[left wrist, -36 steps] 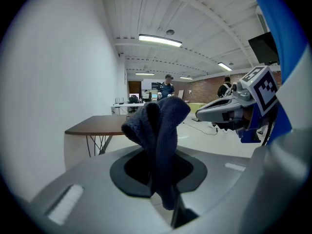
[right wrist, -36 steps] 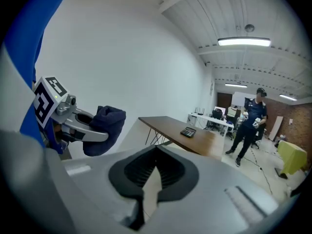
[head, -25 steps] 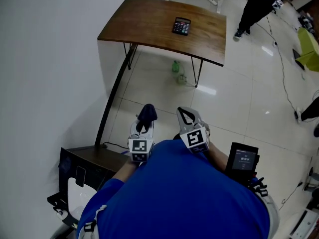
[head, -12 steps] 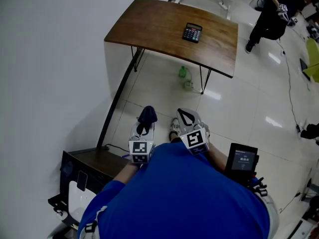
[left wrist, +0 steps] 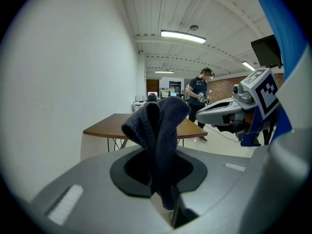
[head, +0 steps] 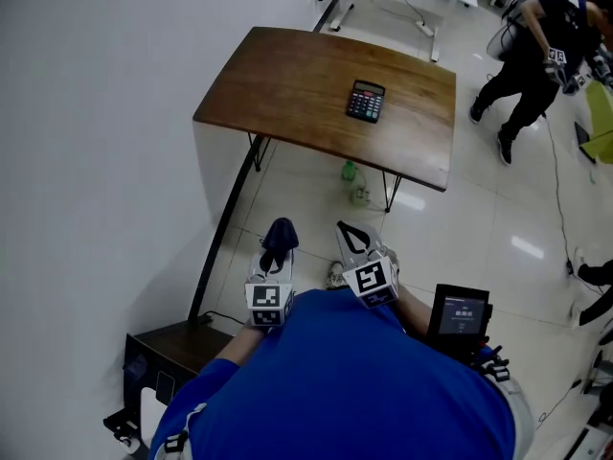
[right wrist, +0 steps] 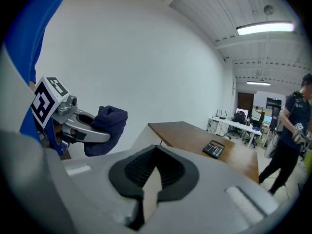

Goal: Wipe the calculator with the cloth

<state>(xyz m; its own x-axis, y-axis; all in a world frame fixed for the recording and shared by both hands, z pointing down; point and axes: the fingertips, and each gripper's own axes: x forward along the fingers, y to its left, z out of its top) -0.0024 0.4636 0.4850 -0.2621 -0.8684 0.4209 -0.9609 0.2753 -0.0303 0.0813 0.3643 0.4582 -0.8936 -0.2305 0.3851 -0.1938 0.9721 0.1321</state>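
The black calculator point(head: 365, 101) lies on a brown wooden table point(head: 287, 84) well ahead of me, out of reach of both grippers. In the right gripper view the calculator point(right wrist: 213, 149) shows small on the table's far part. My left gripper point(head: 278, 247) is held near my body, shut on a dark blue cloth point(head: 281, 231). The cloth point(left wrist: 158, 126) bunches up above the jaws. Beside it, my right gripper point(head: 347, 235) is shut with nothing in it, its tips touching point(right wrist: 156, 152).
A white wall runs along the left. A green bottle point(head: 350, 172) stands on the floor under the table. A dark low cabinet point(head: 168, 348) is at my left, a small screen point(head: 460, 314) at my right. A person point(head: 532, 36) walks at the far right.
The table and calculator have shifted lower in the head view and look a little nearer. The person in the background has moved. Both grippers stay as before in front of my body.
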